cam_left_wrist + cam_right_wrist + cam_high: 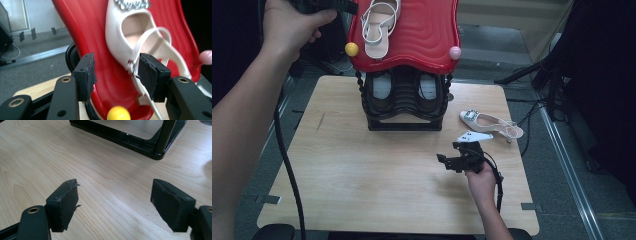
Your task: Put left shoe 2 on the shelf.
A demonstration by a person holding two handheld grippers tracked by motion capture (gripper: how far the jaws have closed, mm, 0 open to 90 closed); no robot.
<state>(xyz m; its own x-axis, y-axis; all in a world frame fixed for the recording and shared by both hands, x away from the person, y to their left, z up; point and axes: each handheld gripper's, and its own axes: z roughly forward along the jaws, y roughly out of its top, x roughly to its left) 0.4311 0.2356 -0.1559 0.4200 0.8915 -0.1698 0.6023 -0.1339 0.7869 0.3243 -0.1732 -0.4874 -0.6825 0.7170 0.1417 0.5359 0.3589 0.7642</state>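
Observation:
A white slingback shoe [379, 25] lies on the red wavy top shelf [422, 35] of a black shoe rack [404, 120]. In the high view, a hand holds my left gripper [353, 7] at the shelf's left edge. In the left gripper view my left gripper [116, 75] is open over the red shelf [85, 32], its right pad beside the heel strap of the shoe [120, 42]. A second white shoe [489, 122] with a jewelled toe lies on the table right of the rack. My right gripper [448, 152] rests open and empty on the wooden table [50, 157].
The shelf's front corners carry a yellow ball [351, 49] and a pink ball [455, 52]. Two more shoes sit in the rack's lower tier [404, 92]. The rack's black base [135, 140] stands just ahead of my right gripper [115, 205]. Cables and dark stands surround the table.

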